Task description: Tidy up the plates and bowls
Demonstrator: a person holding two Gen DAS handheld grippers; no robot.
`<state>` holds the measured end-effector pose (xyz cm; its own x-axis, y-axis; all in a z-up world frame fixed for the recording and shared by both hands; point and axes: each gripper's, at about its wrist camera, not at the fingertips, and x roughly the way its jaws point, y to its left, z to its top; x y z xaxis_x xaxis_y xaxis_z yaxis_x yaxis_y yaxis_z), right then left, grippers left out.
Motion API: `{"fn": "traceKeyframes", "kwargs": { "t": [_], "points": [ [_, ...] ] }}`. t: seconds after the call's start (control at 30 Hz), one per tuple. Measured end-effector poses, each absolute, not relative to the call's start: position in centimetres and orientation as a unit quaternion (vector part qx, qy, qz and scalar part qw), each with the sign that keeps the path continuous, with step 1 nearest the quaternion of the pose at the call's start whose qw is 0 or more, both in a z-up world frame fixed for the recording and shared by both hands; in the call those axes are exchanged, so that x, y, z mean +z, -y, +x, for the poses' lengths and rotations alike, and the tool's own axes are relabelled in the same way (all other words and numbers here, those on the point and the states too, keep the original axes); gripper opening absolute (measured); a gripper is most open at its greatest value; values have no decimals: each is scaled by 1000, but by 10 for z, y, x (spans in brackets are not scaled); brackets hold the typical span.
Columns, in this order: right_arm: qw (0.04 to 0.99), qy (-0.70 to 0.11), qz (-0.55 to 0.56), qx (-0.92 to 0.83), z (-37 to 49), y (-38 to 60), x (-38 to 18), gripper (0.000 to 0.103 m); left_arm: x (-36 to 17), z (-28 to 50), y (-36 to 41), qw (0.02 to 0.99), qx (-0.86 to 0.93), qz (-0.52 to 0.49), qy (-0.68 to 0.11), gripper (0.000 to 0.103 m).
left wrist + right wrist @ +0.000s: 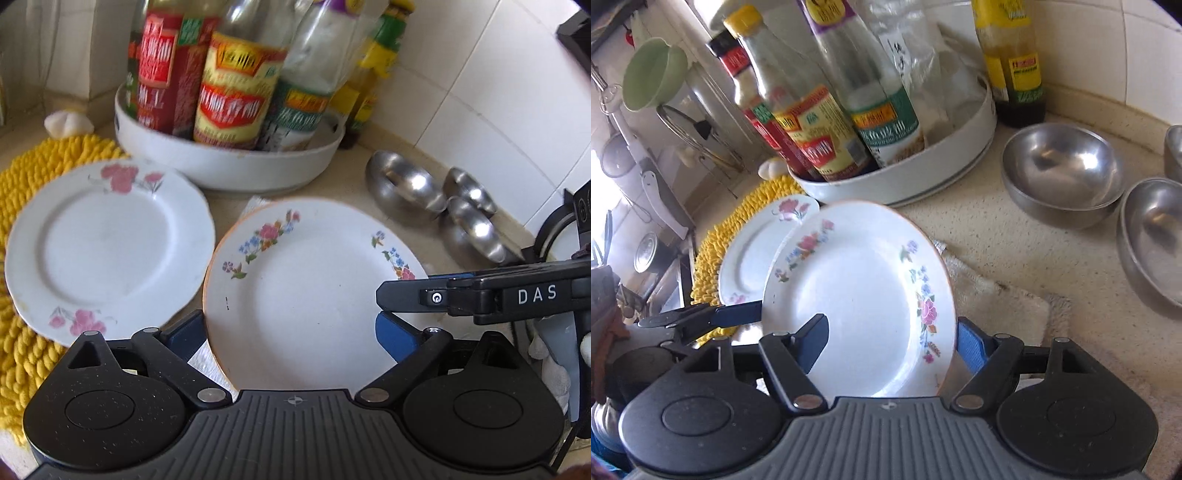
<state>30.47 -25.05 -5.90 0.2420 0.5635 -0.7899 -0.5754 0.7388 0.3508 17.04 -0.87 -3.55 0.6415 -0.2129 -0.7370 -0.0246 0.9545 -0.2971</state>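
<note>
A white plate with many-coloured flowers (pixel 303 295) (pixel 857 295) hangs slightly raised over the towel, its left rim over a second plate. My left gripper (pixel 290 321) is shut on it, jaws spread wide, pads against its near rim on both sides. My right gripper (pixel 892 321) is open: its left finger lies over the plate's face and its right pad sits behind the rim, neither pressing. In the left wrist view that gripper (pixel 399 295) reaches in over the plate's right rim. The second plate, with pink flowers (pixel 107 243) (pixel 750 254), lies flat on a yellow mat (pixel 22 206).
A white dish (pixel 229 166) (pixel 905 181) crowded with sauce bottles stands just behind the plates. Steel bowls (pixel 406 188) (pixel 1063 173) sit to the right along the tiled wall. A pale towel (pixel 997 302) lies on the counter under and right of the flowered plate.
</note>
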Motion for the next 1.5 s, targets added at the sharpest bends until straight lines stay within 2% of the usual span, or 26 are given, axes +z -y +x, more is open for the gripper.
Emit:
{"fn": "traceKeyframes", "kwargs": {
  "t": [0.73, 1.5],
  "points": [
    [834, -472, 67, 277, 267, 323, -22, 79, -1, 174, 56, 907, -132, -83, -391, 99],
    [857, -475, 135, 149, 203, 406, -22, 79, -9, 164, 147, 873, -267, -7, -407, 98]
  ]
}}
